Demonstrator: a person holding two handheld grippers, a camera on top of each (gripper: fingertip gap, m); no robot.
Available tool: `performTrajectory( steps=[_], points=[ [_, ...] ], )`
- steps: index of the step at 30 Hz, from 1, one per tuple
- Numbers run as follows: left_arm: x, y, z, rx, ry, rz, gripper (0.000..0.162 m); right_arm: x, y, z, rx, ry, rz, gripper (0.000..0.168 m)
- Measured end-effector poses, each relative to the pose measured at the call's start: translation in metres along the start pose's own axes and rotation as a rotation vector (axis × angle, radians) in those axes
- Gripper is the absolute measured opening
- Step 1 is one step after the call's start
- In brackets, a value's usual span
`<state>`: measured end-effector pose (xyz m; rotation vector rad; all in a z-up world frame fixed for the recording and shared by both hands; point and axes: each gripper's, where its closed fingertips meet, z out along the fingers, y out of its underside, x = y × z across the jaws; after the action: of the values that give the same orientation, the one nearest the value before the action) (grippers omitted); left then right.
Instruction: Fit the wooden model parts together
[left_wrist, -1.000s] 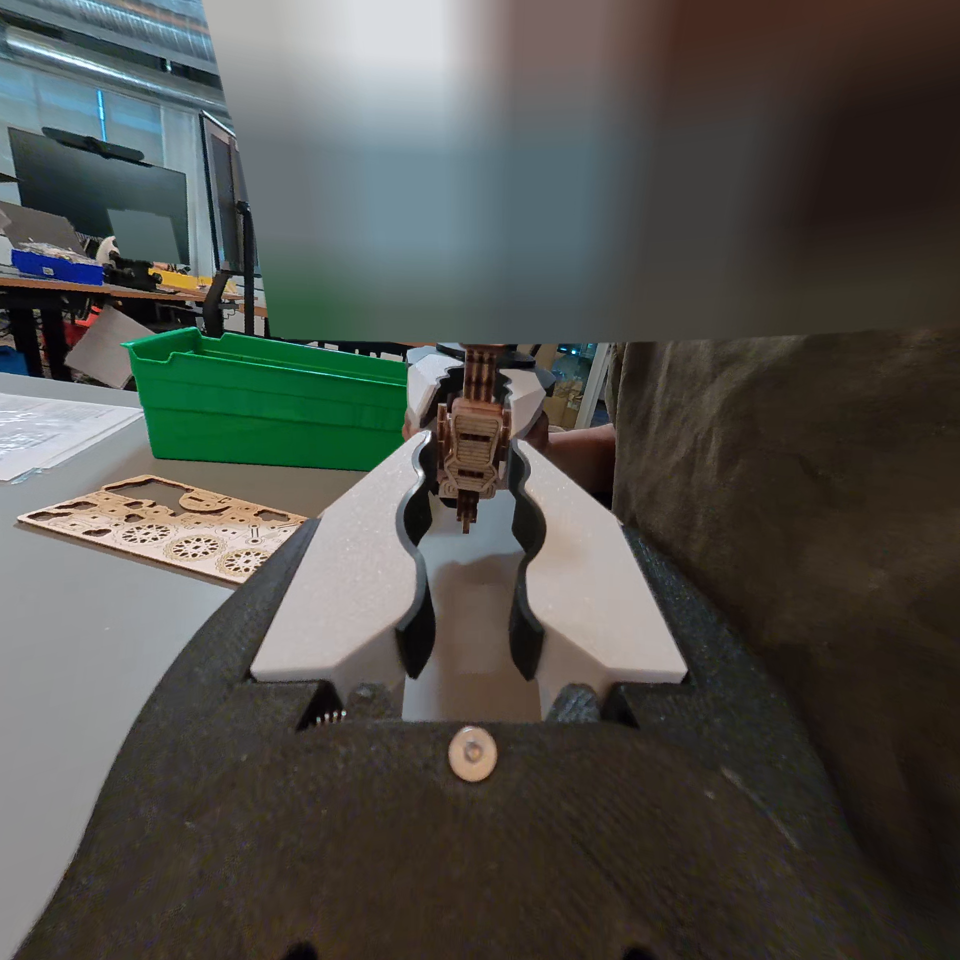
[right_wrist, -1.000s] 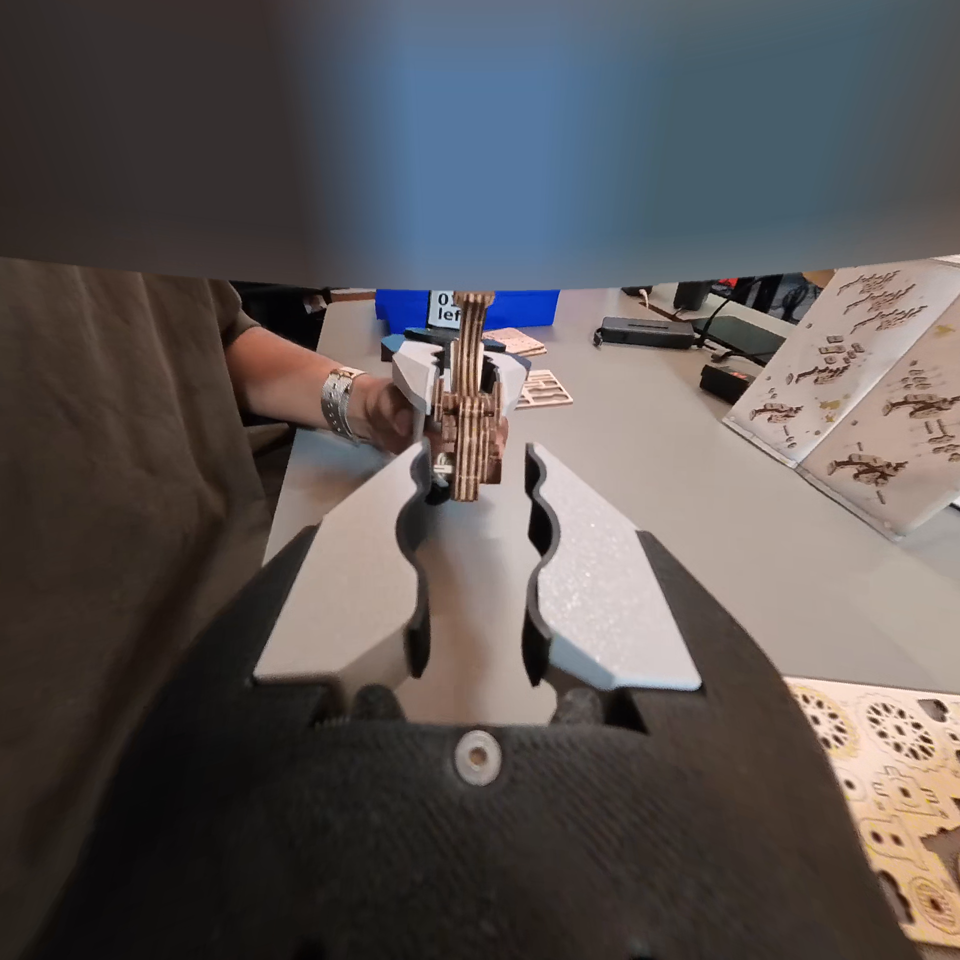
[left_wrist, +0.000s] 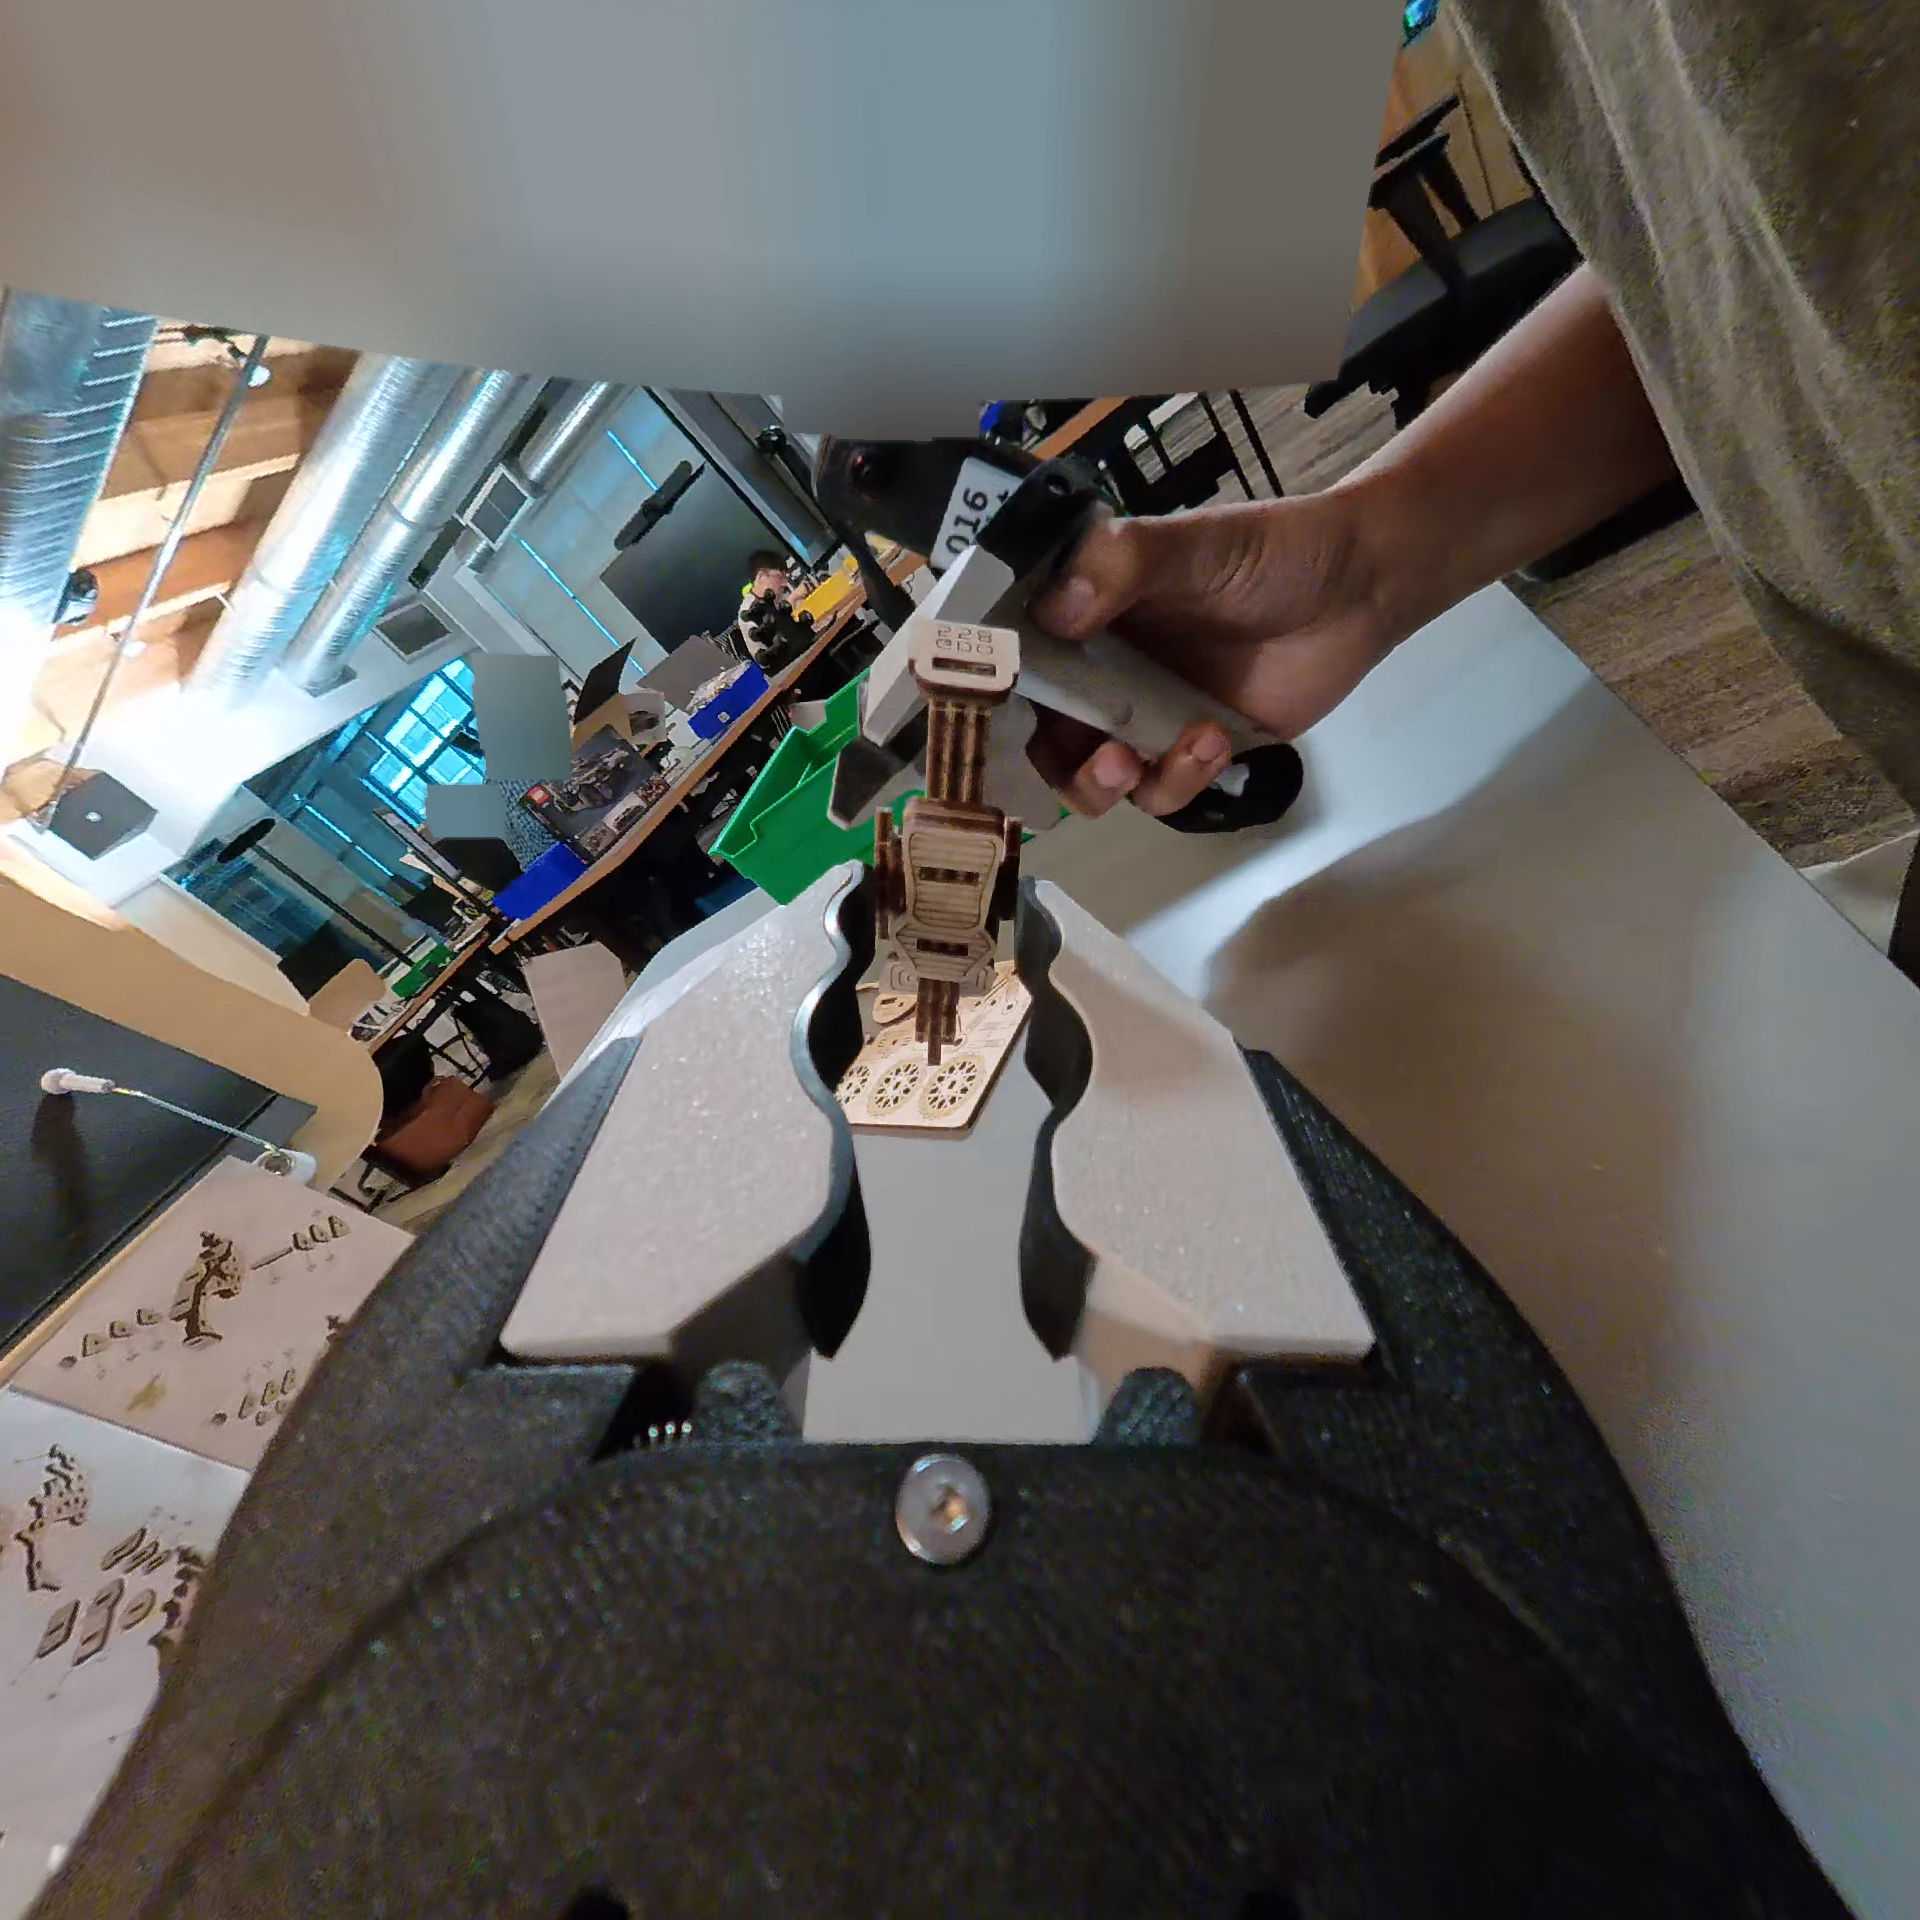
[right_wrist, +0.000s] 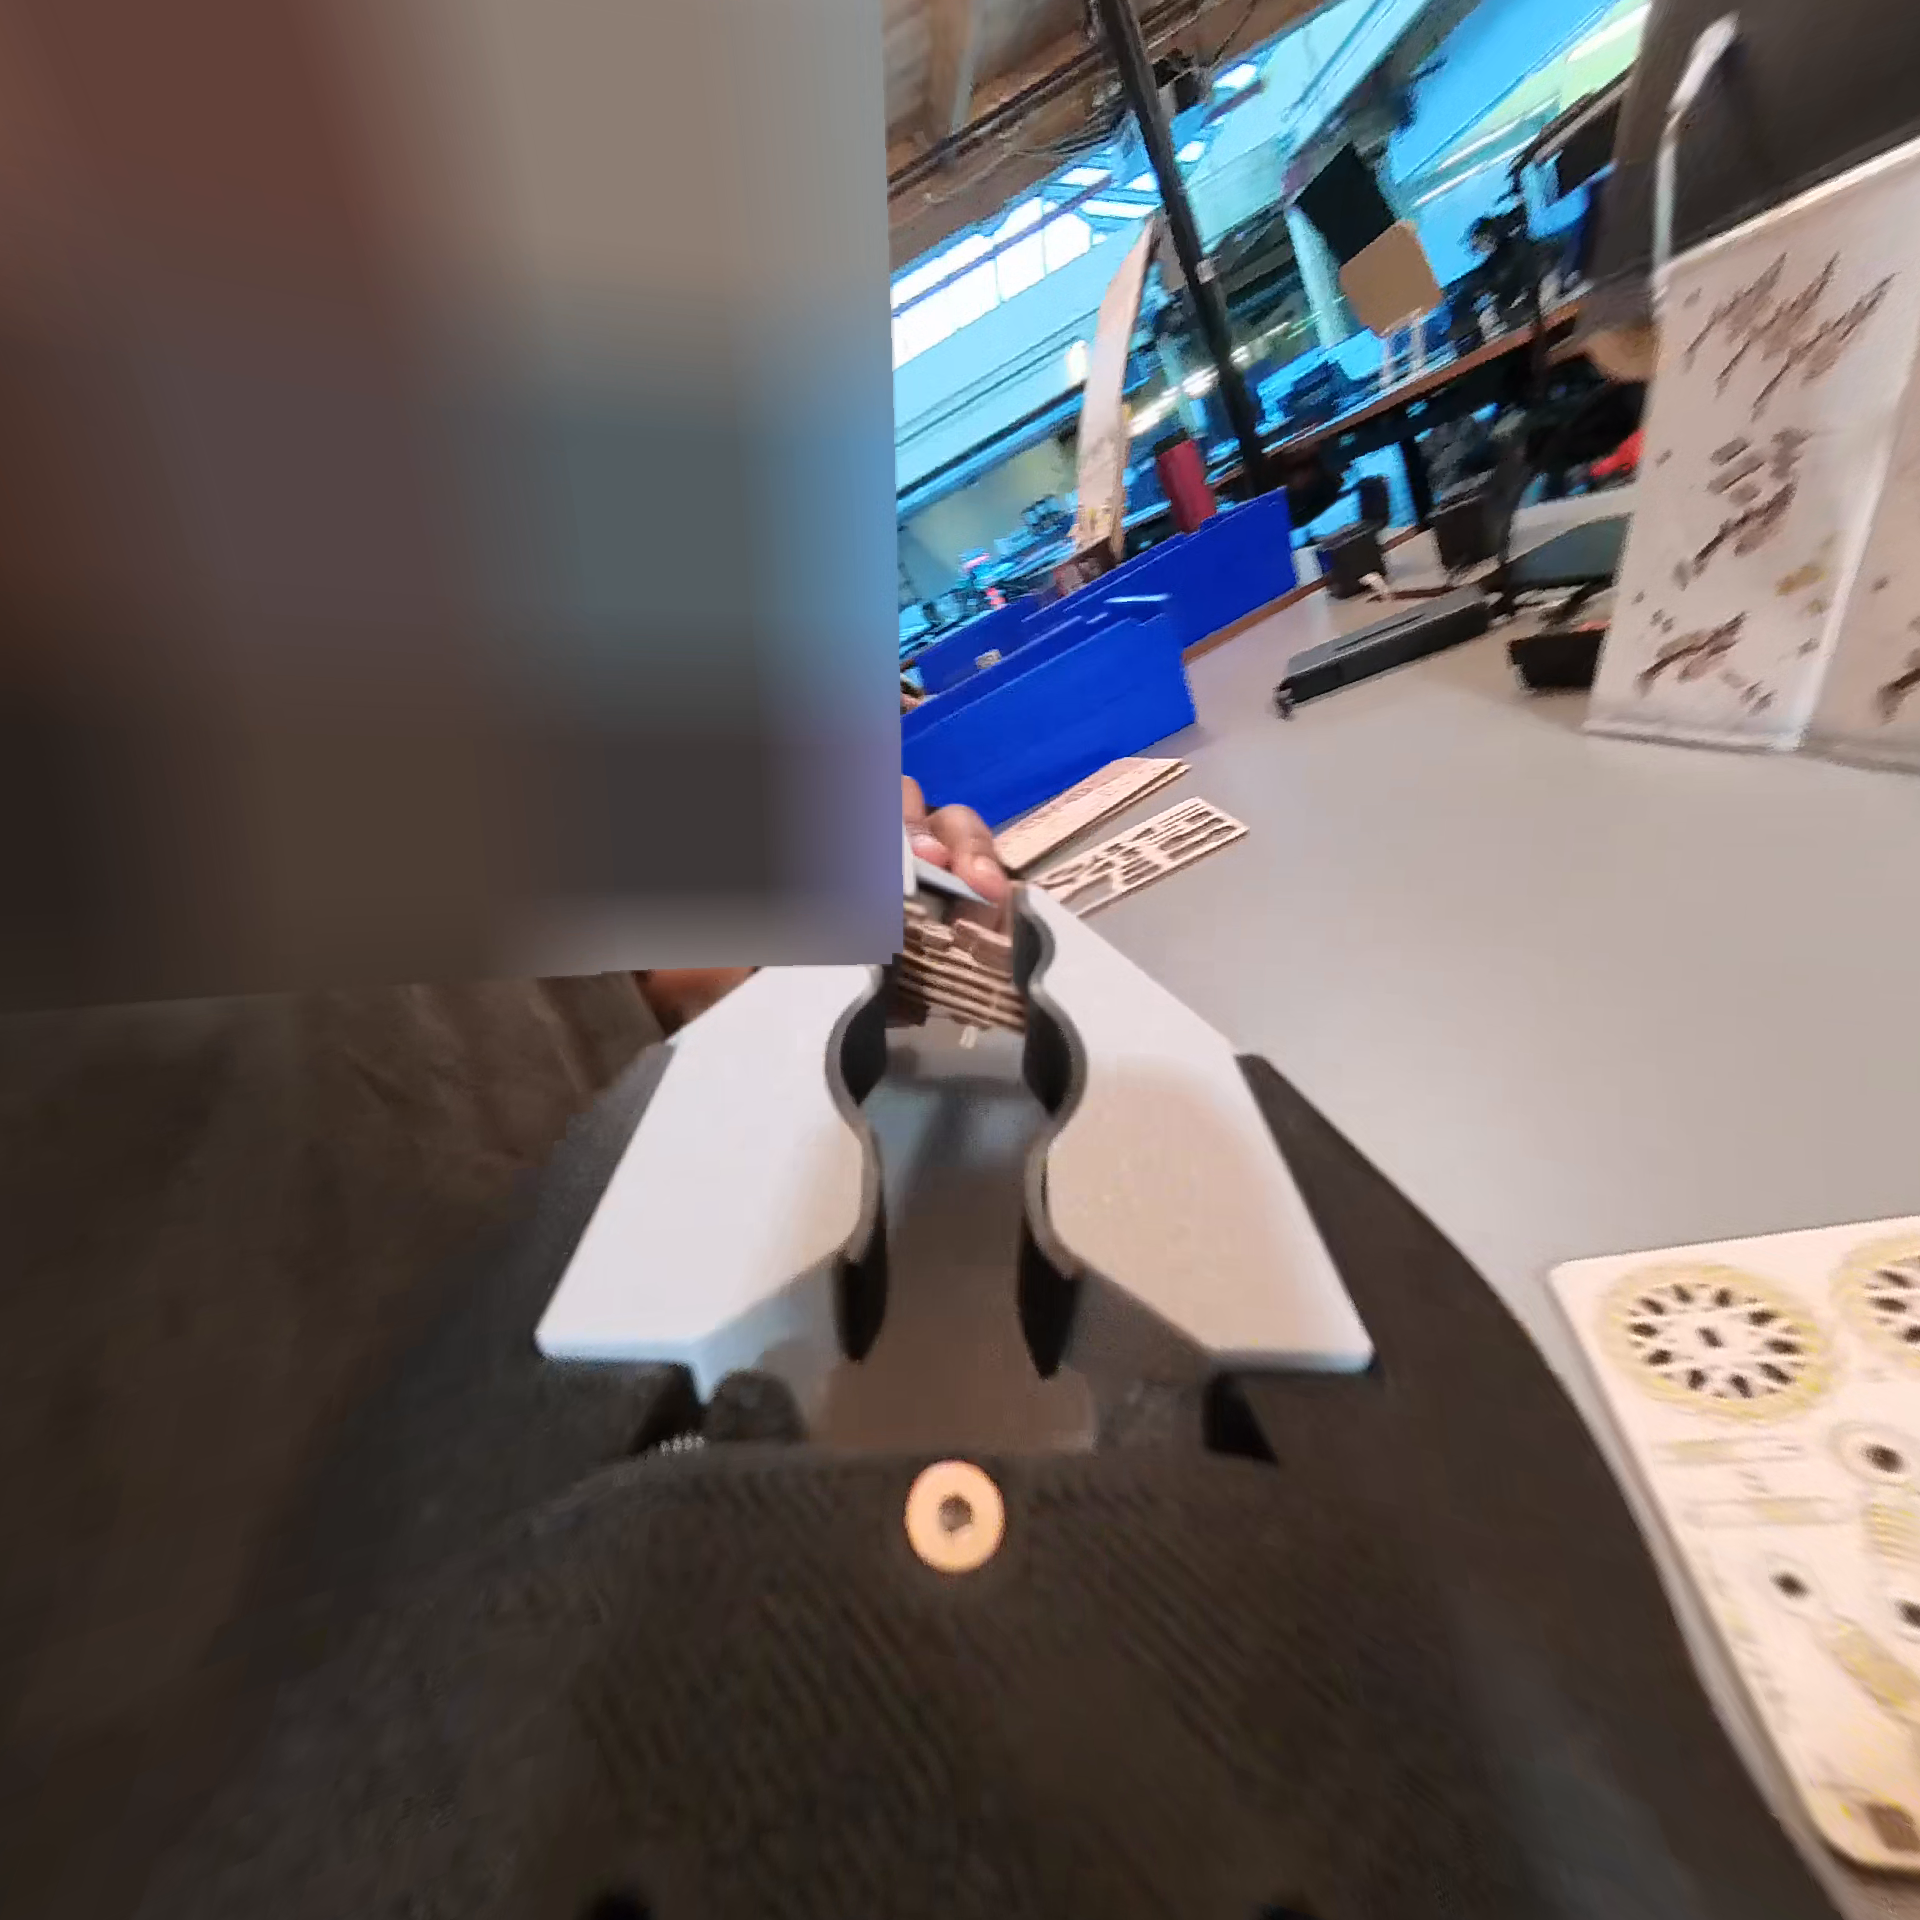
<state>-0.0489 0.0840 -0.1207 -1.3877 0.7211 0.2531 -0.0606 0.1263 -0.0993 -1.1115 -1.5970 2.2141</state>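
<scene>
Grey desk (left_wrist: 1558, 1039) carries uncut part sheets (left_wrist: 925, 1081) near its edge, while above it the left gripper (left_wrist: 940, 914) and right gripper (right_wrist: 956, 987) both clamp the layered wooden model (left_wrist: 948, 883), seemingly partly assembled, with parts left unfitted.

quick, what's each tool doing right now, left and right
Left tool: closed on the wooden model, gripping its lower body.
Right tool: closed on the same wooden model, at its other end.
</scene>
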Motion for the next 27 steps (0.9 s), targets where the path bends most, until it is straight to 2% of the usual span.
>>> performTrajectory(
  steps=[1,3,8,21,24,27],
  points=[
    [0.001,0.001,0.000,-0.005,0.002,0.005,0.027,-0.002,0.002,0.001,-0.006,-0.030,0.033,0.016],
    [0.001,0.002,0.001,-0.015,-0.001,0.020,0.026,-0.005,0.008,0.004,-0.035,-0.065,0.078,0.013],
    [0.001,0.004,0.001,-0.030,-0.008,0.046,0.026,0.001,0.016,0.006,-0.081,-0.028,0.075,0.012],
    [-0.013,0.005,0.000,-0.047,-0.099,0.047,0.026,0.010,0.011,0.002,-0.037,0.007,0.116,0.018],
    [-0.024,0.009,-0.001,-0.040,-0.123,-0.139,0.026,0.011,0.008,0.002,-0.017,0.011,0.128,0.018],
    [-0.035,0.012,-0.002,0.024,-0.104,-0.518,0.026,0.011,0.009,0.003,-0.022,0.030,0.106,0.018]
  ],
)
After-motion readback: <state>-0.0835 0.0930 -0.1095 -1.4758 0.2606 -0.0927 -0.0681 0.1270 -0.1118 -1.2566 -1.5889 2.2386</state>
